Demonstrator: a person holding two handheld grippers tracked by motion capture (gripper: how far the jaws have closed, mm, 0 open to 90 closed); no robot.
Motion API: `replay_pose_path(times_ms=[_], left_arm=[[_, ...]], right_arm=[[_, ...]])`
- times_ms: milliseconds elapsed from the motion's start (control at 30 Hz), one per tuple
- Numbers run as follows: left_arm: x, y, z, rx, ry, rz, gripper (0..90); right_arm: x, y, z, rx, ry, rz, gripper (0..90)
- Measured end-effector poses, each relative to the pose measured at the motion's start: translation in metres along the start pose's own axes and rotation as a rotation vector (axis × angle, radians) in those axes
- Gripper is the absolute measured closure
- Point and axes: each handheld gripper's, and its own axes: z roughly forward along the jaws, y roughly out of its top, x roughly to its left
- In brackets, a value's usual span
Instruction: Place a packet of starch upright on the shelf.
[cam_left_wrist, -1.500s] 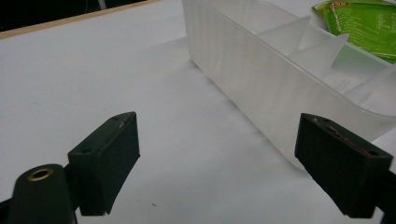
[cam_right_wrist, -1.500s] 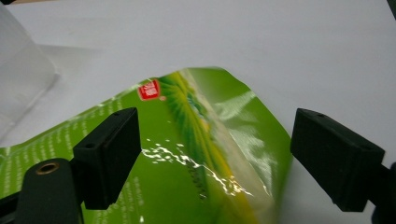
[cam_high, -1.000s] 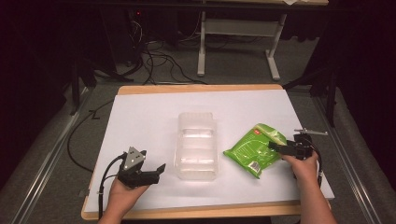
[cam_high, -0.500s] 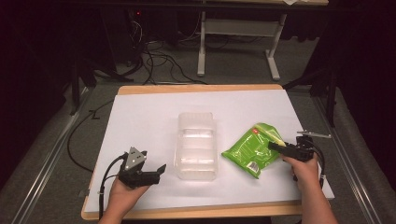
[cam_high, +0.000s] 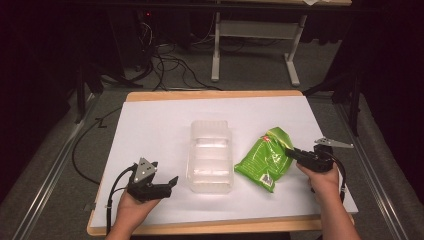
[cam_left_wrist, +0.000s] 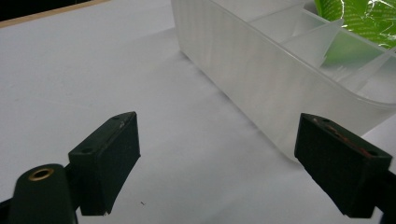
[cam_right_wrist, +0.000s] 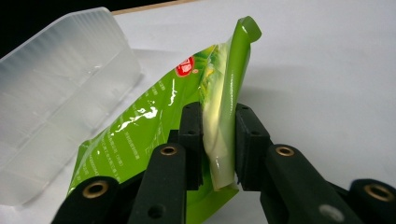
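Observation:
A shiny green snack bag (cam_high: 262, 157) lies on the white table right of a clear plastic divided container (cam_high: 210, 125). My right gripper (cam_high: 289, 152) holds the bag's right edge; its jaws have just been closing and now pinch a fold of the bag (cam_right_wrist: 140, 135), which stands up between the pads. The right gripper (cam_right_wrist: 219, 140) has the container's ribbed wall (cam_right_wrist: 60, 93) to its left. Near the front left, my left gripper (cam_high: 172, 181) rests with its jaws wide apart. In the left gripper view the left gripper (cam_left_wrist: 224, 158) holds nothing, and the container's wall (cam_left_wrist: 243, 70) is just ahead.
The white sheet (cam_high: 160, 130) covers a wooden-edged table. Cables and a desk frame (cam_high: 255, 45) sit on the dark floor behind it. Bare table surface lies left of and behind the container.
The right jaws have closed onto the bag's right edge, and that edge has lifted slightly off the table. The left gripper has not moved.

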Motion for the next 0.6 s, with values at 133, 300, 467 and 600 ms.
replay_pose_path(times_ms=[133,300,467,600], left_arm=[[0.0,0.0,0.0,0.0,-0.003,0.0,14.8],[0.0,0.0,-0.001,-0.007,-0.002,-0.005,14.8],[0.001,0.0,-0.002,-0.01,-0.001,-0.007,14.8],[0.001,0.0,-0.002,-0.012,0.001,-0.007,14.8]], right_arm=[[0.013,0.004,-0.003,-0.032,-0.006,-0.055,78.7],[0.029,0.011,-0.011,-0.083,-0.001,-0.099,80.9],[0.048,0.018,-0.02,-0.141,0.001,-0.127,83.9],[0.064,0.023,-0.025,-0.181,-0.001,-0.167,84.7]])
